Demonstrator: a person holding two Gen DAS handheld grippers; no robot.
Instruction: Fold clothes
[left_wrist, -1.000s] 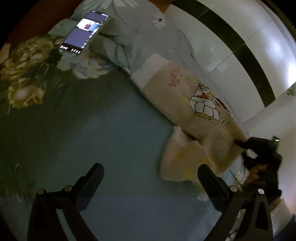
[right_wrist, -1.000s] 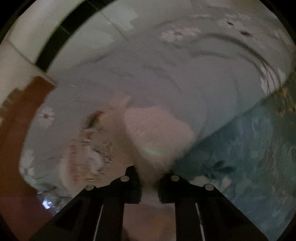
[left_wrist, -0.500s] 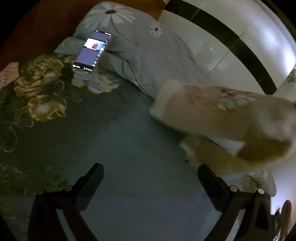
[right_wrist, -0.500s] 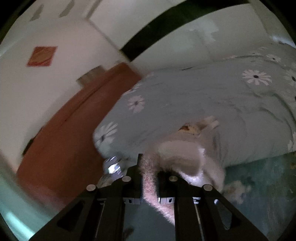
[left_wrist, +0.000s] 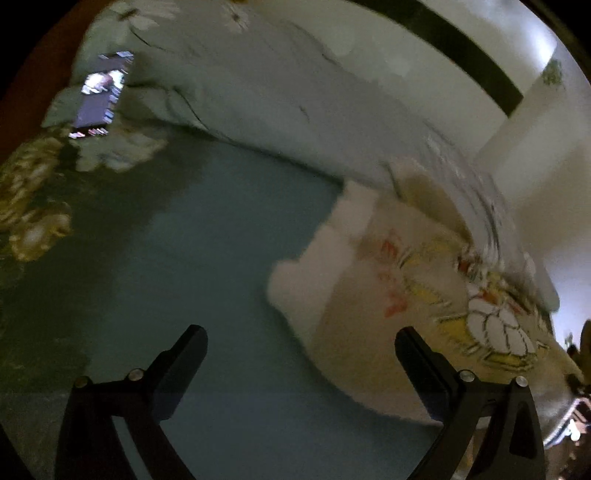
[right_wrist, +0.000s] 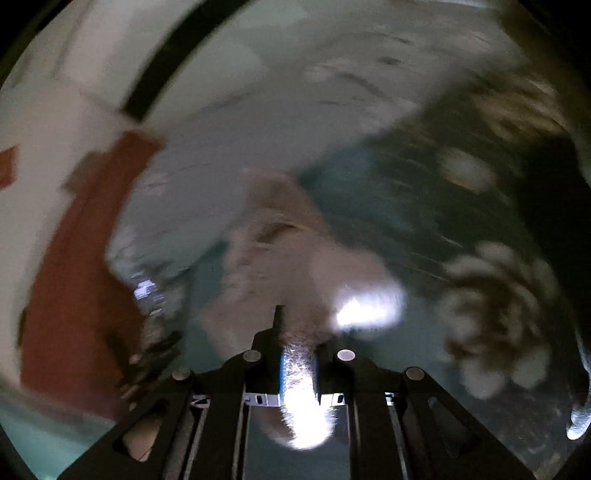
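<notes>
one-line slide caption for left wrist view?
Open left tool over teal bedsheet, beside fuzzy cartoon-print sweater.

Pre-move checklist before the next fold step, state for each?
1. Right tool shut on the fuzzy cream sweater: ok, fabric sits between the closed fingers.
2. Left tool open and empty: ok.
3. Sweater's cartoon print facing up in the left wrist view: ok.
4. Sweater lying flat on the teal floral bedsheet: cannot tell, both views are motion-blurred.
5. Lit smartphone away from the sweater, by the grey daisy-print quilt: ok.
6. Sleeves and hem located: cannot tell.
</notes>
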